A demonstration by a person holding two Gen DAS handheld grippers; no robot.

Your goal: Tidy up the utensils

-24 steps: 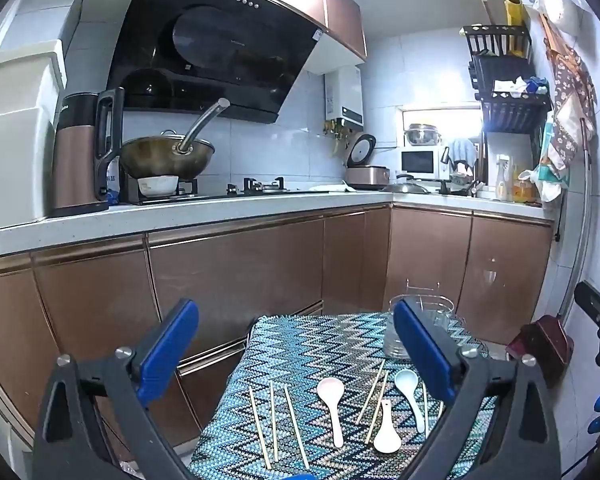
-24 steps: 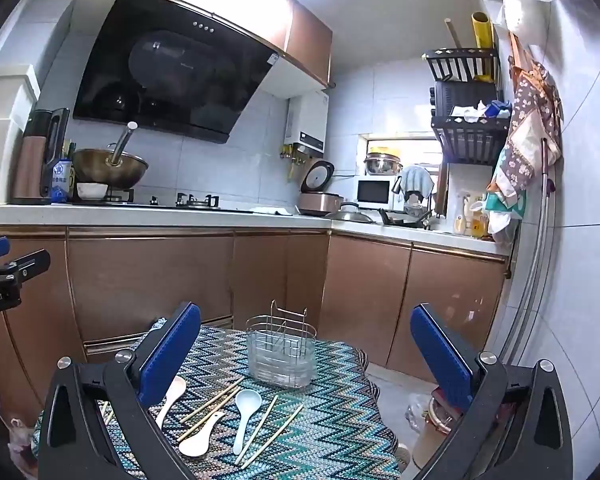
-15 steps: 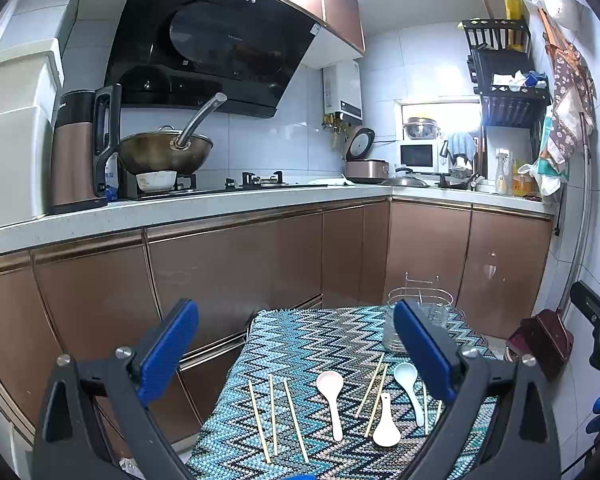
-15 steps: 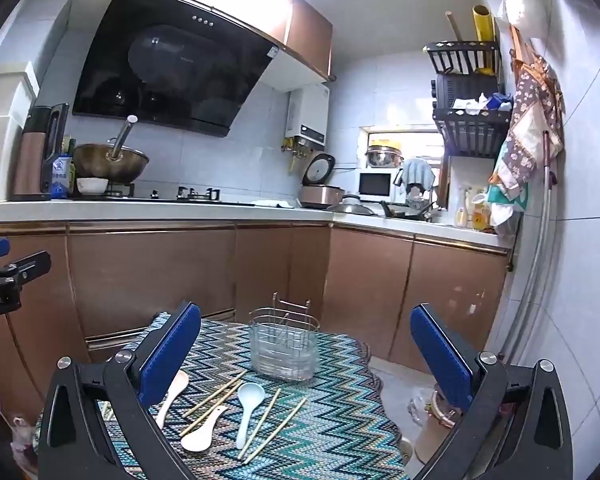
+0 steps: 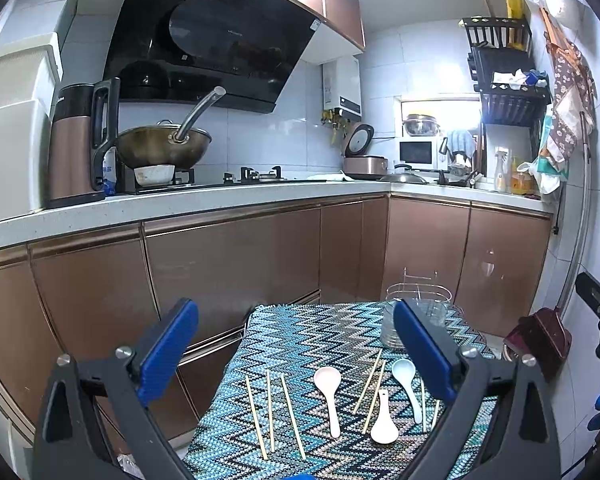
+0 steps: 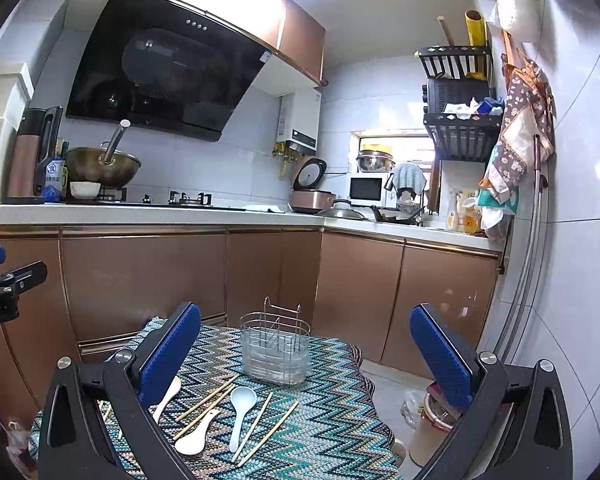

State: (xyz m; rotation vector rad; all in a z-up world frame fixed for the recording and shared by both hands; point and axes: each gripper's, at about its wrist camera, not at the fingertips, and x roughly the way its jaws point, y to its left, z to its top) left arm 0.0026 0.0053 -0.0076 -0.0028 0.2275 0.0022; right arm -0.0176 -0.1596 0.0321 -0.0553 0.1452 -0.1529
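Observation:
A small table with a zigzag cloth (image 5: 300, 340) (image 6: 332, 420) carries three spoons and several wooden chopsticks. A pinkish spoon (image 5: 329, 394), a white spoon (image 5: 383, 420) (image 6: 196, 436) and a pale blue spoon (image 5: 407, 384) (image 6: 240, 408) lie flat. Three chopsticks (image 5: 272, 412) lie at the left, others (image 6: 256, 428) among the spoons. A wire utensil holder (image 6: 275, 352) (image 5: 418, 308) stands upright at the table's far end. My left gripper (image 5: 296, 348) and right gripper (image 6: 306, 354) are open, empty, held above the table.
Brown kitchen cabinets (image 5: 240, 264) and a countertop with a wok (image 5: 164, 148) and kettle (image 5: 74, 144) run behind the table. A tiled wall (image 6: 572, 280) is at the right. A bin and bags (image 6: 428, 420) sit on the floor beside the table.
Both views have tilted slightly upward, so the table sits a little lower in frame. Nothing on the table has moved.

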